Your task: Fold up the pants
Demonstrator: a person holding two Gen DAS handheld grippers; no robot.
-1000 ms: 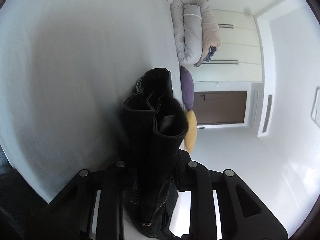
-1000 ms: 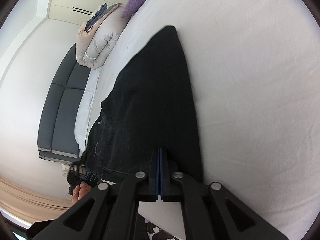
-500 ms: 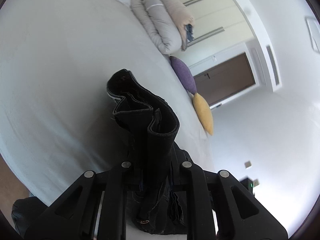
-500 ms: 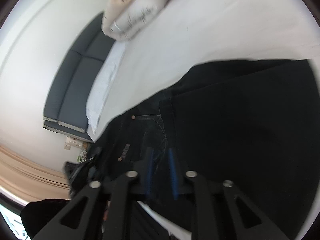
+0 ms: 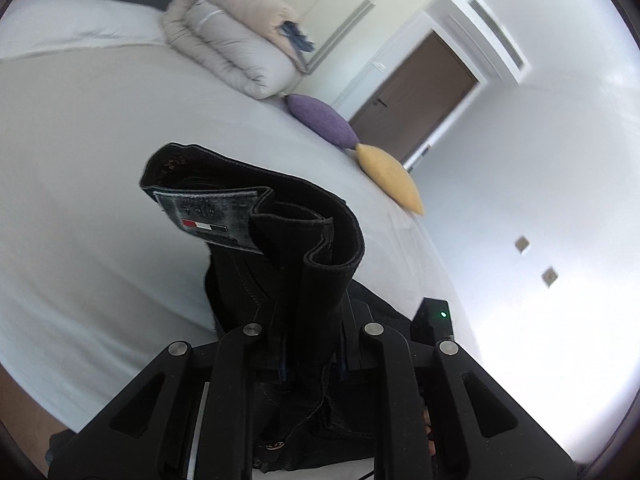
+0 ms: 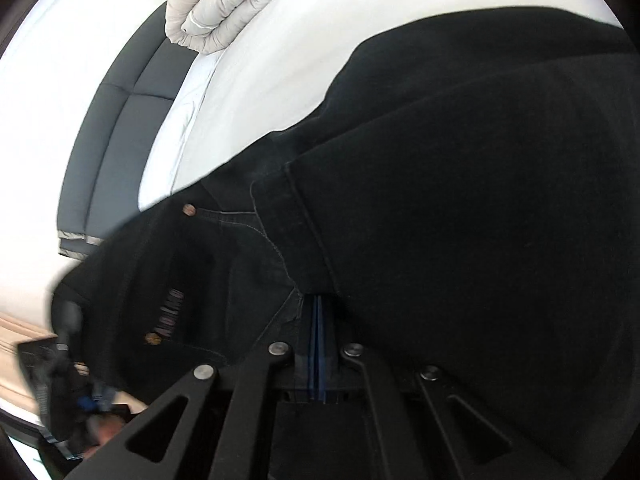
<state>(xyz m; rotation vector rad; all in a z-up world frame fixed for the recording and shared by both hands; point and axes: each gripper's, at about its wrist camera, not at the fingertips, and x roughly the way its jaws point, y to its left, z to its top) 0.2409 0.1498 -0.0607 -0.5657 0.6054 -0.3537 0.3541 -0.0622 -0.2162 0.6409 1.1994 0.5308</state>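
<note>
The black pants stand bunched between the fingers of my left gripper, which is shut on the waistband; a leather brand patch faces the camera. In the right wrist view the pants fill most of the frame, with a leg hem laid over the pocket area and copper rivets. My right gripper is shut, its blue pads together on the edge of the fabric near the hem. The pants lie over a white bed.
A rolled beige duvet lies at the bed's far side, also in the right wrist view. A purple cushion and a yellow cushion sit at the bed's edge. A dark headboard stands to the left.
My right gripper opened half a second ago and has shut again on the fabric by the hem. My left gripper has turned while holding the waistband, and the brand patch now shows.
</note>
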